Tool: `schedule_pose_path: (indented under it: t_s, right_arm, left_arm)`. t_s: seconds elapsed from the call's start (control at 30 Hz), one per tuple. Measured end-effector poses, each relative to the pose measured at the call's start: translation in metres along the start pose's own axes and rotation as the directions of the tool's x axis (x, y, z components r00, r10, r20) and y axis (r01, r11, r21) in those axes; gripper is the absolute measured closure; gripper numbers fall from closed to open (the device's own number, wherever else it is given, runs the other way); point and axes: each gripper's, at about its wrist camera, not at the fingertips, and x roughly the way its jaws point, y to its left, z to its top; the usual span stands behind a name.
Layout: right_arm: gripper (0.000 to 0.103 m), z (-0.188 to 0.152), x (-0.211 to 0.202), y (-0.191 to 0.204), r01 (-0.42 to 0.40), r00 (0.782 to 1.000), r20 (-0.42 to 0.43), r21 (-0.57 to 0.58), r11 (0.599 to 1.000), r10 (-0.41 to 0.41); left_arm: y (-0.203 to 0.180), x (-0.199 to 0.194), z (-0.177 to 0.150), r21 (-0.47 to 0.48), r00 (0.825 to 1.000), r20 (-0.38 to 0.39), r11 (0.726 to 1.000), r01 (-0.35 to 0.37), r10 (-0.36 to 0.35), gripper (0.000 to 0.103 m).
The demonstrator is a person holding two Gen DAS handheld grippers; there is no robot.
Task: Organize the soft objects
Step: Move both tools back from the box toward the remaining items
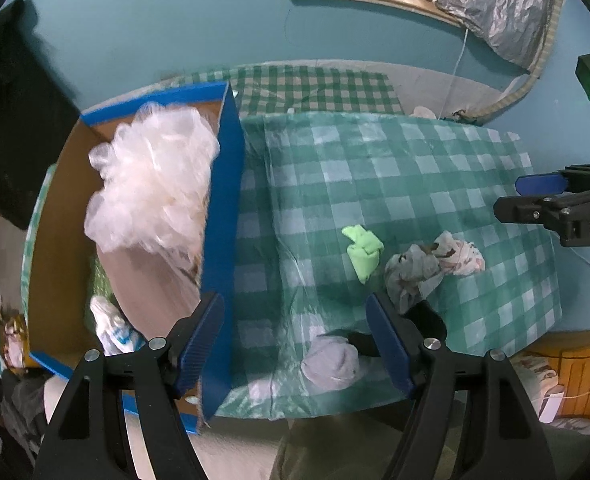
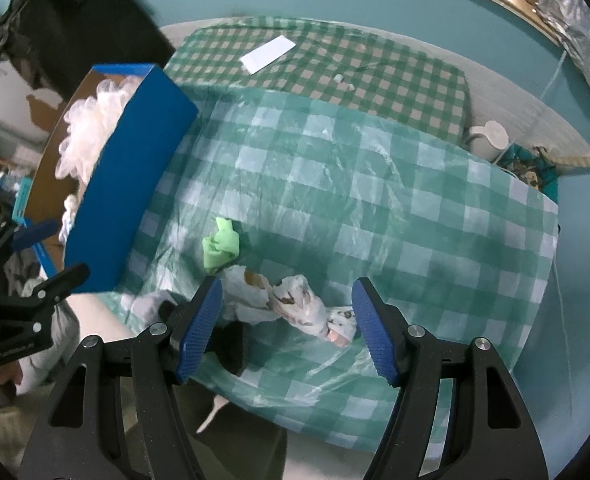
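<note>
**A:** Looking through the left wrist view first: the left claw (image 1: 295, 344) hangs wide over the green checked cloth (image 1: 415, 168) on the surface, nothing between its blue pads. Just under it sits a grey balled-up sock (image 1: 331, 364), soft and rounded, with a black piece (image 1: 359, 342) tucked against it. Further out there's a lime green rolled cloth (image 1: 363, 250), and right beside that a crumpled white patterned cloth (image 1: 435, 268) with brownish prints. The blue box (image 1: 225, 216) stands at the cloth's left edge, with a fluffy white plastic bundle (image 1: 151, 184) inside. The right claw (image 1: 535, 196) pokes in from the right edge.

**B:** Same deal from the right wrist view?

**A:** Pretty much. The right claw (image 2: 285, 328) is spread wide too, pads not pressing anything, but the white patterned cloth (image 2: 295, 308) lies between the fingers, scrunched and twisted. The lime green cloth (image 2: 221, 244) sits just beyond it, near the blue box (image 2: 135, 184). Left claw's (image 2: 51, 248) at the left edge, open.
</note>
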Motion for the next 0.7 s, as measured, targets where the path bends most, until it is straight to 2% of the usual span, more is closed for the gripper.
schedule_pose_path:
  t_s: [0.37, 0.7]
  right_arm:
    - [0.033, -0.012, 0.026, -0.008, -0.011, 0.998, -0.065, -0.101, 0.995, 0.004]
    - [0.033, -0.021, 0.054, -0.006, -0.035, 0.992, -0.122, -0.224, 0.974, 0.008]
  left_arm:
    - [-0.007, 0.021, -0.026, -0.109, 0.998, -0.069, 0.994, -0.017, 0.009, 0.028]
    - [-0.014, 0.038, -0.046, -0.191, 0.993, -0.118, 0.980, -0.051, 0.029, 0.028]
